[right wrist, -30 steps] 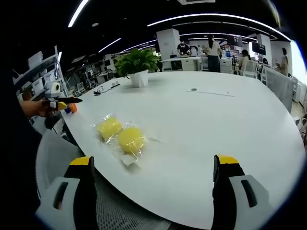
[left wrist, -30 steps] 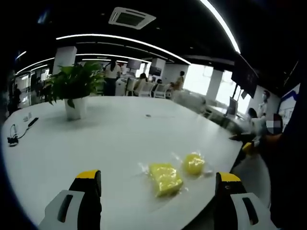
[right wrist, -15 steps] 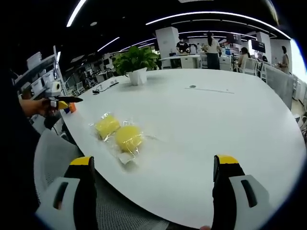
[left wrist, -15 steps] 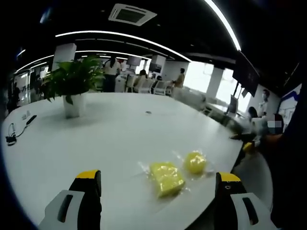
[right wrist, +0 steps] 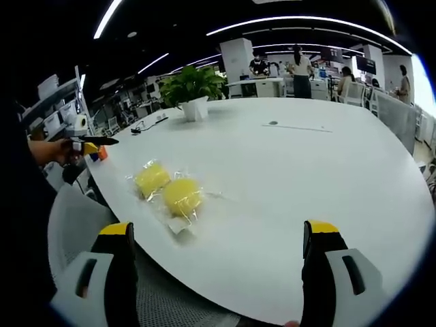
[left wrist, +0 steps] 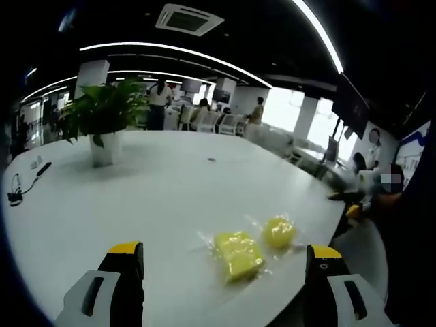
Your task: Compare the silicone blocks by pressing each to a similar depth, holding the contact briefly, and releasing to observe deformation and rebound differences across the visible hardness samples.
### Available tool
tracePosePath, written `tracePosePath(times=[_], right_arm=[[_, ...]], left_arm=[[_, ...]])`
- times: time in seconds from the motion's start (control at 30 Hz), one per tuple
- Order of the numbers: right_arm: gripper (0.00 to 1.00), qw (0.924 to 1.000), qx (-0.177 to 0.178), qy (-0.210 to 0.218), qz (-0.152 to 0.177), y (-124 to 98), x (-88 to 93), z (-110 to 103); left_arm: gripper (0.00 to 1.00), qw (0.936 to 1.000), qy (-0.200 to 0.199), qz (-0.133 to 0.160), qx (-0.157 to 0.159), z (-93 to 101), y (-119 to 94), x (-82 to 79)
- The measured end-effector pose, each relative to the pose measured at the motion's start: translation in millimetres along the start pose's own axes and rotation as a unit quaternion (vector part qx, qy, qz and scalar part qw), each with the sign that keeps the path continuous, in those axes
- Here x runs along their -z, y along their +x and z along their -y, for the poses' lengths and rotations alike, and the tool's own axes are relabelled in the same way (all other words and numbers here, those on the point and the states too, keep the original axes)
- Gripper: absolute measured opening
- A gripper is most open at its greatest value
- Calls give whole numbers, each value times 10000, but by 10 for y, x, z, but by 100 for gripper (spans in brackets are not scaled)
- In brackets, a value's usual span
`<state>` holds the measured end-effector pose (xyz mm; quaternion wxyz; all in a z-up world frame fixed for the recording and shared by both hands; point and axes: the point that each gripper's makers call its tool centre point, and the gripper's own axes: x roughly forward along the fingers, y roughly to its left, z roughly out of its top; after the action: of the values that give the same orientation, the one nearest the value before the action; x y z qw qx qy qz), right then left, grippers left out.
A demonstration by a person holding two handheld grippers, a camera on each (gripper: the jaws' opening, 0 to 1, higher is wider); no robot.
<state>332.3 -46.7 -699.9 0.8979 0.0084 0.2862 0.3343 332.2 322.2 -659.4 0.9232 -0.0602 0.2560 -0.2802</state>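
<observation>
Two yellow silicone blocks in clear wrap lie side by side near the edge of a large white table (left wrist: 136, 197). In the left gripper view the squarish block (left wrist: 238, 254) is nearer and the round block (left wrist: 278, 232) lies beyond it to the right. My left gripper (left wrist: 221, 286) hovers open in front of them, touching neither. In the right gripper view the round block (right wrist: 182, 196) is nearer and the squarish block (right wrist: 151, 179) sits behind it to the left. My right gripper (right wrist: 218, 272) is open, with the blocks ahead near its left jaw. The other gripper (right wrist: 85, 144) shows at the left.
A potted plant (left wrist: 102, 122) in a white pot stands far across the table, seen also as the plant (right wrist: 194, 92) in the right gripper view. Cables and small items (left wrist: 24, 187) lie at the table's far left. A mesh chair (right wrist: 82, 225) stands at the table edge. People stand in the background.
Both views have shifted only slightly. The blocks lie where they were and both grippers stay open.
</observation>
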Motion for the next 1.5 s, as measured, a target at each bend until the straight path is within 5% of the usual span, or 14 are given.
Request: tracePosePath(times=[0.63,1.3,1.5], right_arm=[[96,9999,-85,-56,-73,62,-16,-67],[96,9999,-56,89,-71,114,-2,-58],[96,9999,-87,121,-82,137,1,-97]], left_arm=[[100,9995,-298,-52,85,-105,141,-22],[100,9967,-672,-453,-19,-267,454,124],[100,9929,-867,-808,-72,-298,555,278]])
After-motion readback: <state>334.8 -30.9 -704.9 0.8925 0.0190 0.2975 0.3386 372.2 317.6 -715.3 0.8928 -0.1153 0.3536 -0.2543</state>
